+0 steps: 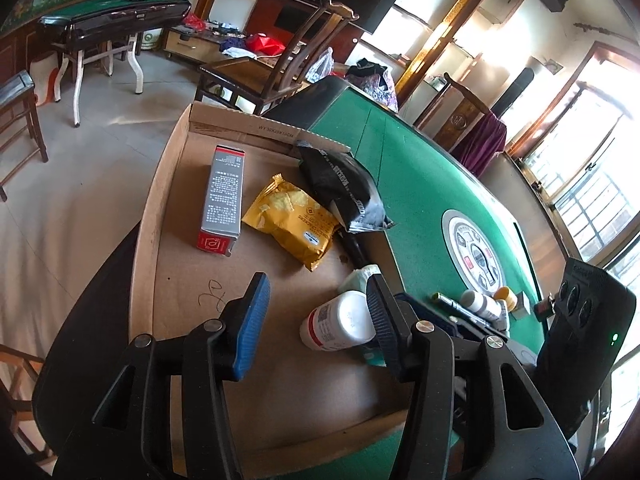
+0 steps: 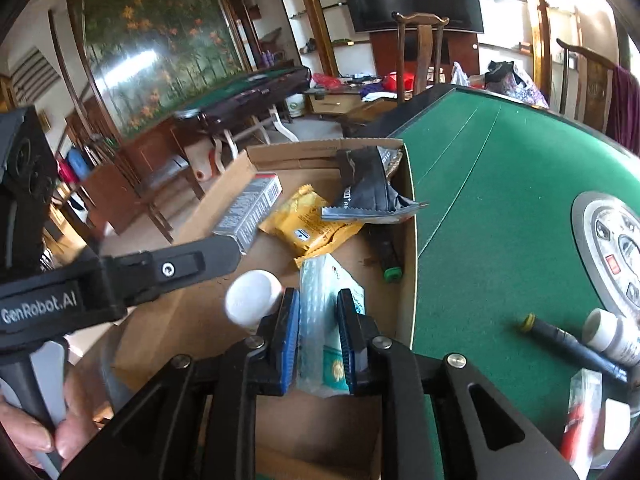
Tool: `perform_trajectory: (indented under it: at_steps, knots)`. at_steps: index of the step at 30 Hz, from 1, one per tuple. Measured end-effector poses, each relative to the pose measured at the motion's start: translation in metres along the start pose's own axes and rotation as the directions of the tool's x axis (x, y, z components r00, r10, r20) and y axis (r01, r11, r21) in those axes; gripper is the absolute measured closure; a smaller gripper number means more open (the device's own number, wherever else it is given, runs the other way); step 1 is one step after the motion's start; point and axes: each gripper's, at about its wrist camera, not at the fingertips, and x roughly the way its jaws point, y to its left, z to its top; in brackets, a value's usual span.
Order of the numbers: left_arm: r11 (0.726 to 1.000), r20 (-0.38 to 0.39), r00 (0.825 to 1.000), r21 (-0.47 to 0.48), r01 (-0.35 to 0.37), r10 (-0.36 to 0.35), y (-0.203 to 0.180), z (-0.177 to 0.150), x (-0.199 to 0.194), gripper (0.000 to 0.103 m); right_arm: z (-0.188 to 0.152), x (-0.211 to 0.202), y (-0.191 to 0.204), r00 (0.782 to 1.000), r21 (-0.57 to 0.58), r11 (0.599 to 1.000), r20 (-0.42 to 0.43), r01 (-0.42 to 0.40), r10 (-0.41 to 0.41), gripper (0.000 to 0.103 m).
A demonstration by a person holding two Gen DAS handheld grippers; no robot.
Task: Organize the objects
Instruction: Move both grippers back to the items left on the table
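The left gripper [image 1: 316, 316] hangs open over the cardboard box [image 1: 160, 216] on the green table [image 1: 420, 184], nothing between its blue pads; the white bottle [image 1: 340, 322] lies on its side on the box floor just beside the right-hand finger, whether touching it I cannot tell. The right gripper [image 2: 318, 332] stands with its jaws only narrowly apart around a clear plastic packet [image 2: 320, 304] that rests on the box floor; whether the pads press on it is unclear. Farther in lie a grey carton [image 1: 222, 200], a yellow snack bag [image 1: 292, 220] and a black pouch [image 1: 340, 184]
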Motion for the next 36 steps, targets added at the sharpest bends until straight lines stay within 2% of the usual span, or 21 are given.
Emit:
perform_trajectory:
  at_steps: [4,7,9,13,14,15,17,18,19,20,22,24,27,29,32,36]
  knots:
    - [0.999,0.002,1.000,0.050,0.018,-0.018,-0.023,-0.009,-0.006,0.053,-0.002,-0.027,-0.016,0.998,0.049,0.998,0.050,-0.025,0.022,0.084]
    - [0.991,-0.009,0.999,0.121,0.054,-0.053,-0.050,-0.023,-0.006,0.053,-0.007,-0.054,-0.038,0.995,0.082,0.996,0.093,-0.027,0.020,0.084]
    - [0.980,-0.032,0.996,0.179,0.082,-0.077,-0.068,-0.033,-0.002,0.053,-0.011,-0.074,-0.054,0.992,0.103,0.995,0.128,0.001,-0.014,0.084]
    - [0.938,-0.129,0.982,0.302,0.170,-0.136,-0.109,-0.061,0.016,0.053,-0.020,-0.109,-0.098,0.979,0.131,0.987,0.173,0.089,-0.111,0.083]
    - [0.931,-0.161,0.975,0.306,0.197,-0.154,-0.116,-0.065,0.021,0.053,-0.024,-0.118,-0.117,0.972,0.153,0.980,0.180,0.123,-0.150,0.078]
    - [0.924,-0.214,0.959,0.295,0.243,-0.184,-0.125,-0.069,0.030,0.053,-0.026,-0.123,-0.129,0.969,0.172,0.976,0.181,0.137,-0.168,0.071]
    - [0.922,-0.269,0.938,0.258,0.290,-0.219,-0.138,-0.070,0.043,0.053,-0.032,-0.133,-0.168,0.960,0.233,0.957,0.180,0.170,-0.215,0.064]
    - [0.924,-0.297,0.925,0.226,0.307,-0.235,-0.144,-0.070,0.051,0.052,-0.037,-0.137,-0.181,0.954,0.252,0.949,0.185,0.188,-0.238,0.063]
    - [0.927,-0.339,0.905,0.179,0.329,-0.256,-0.150,-0.069,0.063,0.051,-0.043,-0.141,-0.193,0.945,0.273,0.939,0.192,0.207,-0.265,0.063]
    - [0.932,-0.359,0.895,0.142,0.332,-0.264,-0.153,-0.067,0.072,0.050,-0.051,-0.145,-0.210,0.936,0.307,0.927,0.204,0.217,-0.287,0.063]
    - [0.945,-0.394,0.883,0.094,0.314,-0.254,-0.163,-0.064,0.090,0.050,-0.059,-0.150,-0.237,0.941,0.391,0.899,0.179,0.199,-0.286,0.063]
    - [0.948,-0.405,0.885,0.112,0.299,-0.232,-0.182,-0.067,0.099,0.050,-0.058,-0.158,-0.252,0.941,0.430,0.889,0.205,0.160,-0.269,0.063]
    - [0.942,-0.401,0.894,0.172,0.287,-0.199,-0.203,-0.071,0.101,0.050,-0.058,-0.178,-0.261,0.917,0.453,0.874,0.247,0.175,-0.312,0.063]
    - [0.943,-0.398,0.907,0.227,0.242,-0.137,-0.213,-0.077,0.106,0.050,-0.061,-0.188,-0.264,0.913,0.474,0.868,0.274,0.146,-0.303,0.063]
    - [0.942,-0.407,0.911,0.274,0.194,-0.070,-0.220,-0.085,0.118,0.050,-0.063,-0.191,-0.266,0.918,0.489,0.865,0.282,0.113,-0.279,0.063]
    - [0.939,-0.376,0.925,0.295,0.176,-0.055,-0.217,-0.082,0.120,0.050,-0.064,-0.192,-0.263,0.923,0.484,0.870,0.289,0.090,-0.256,0.063]
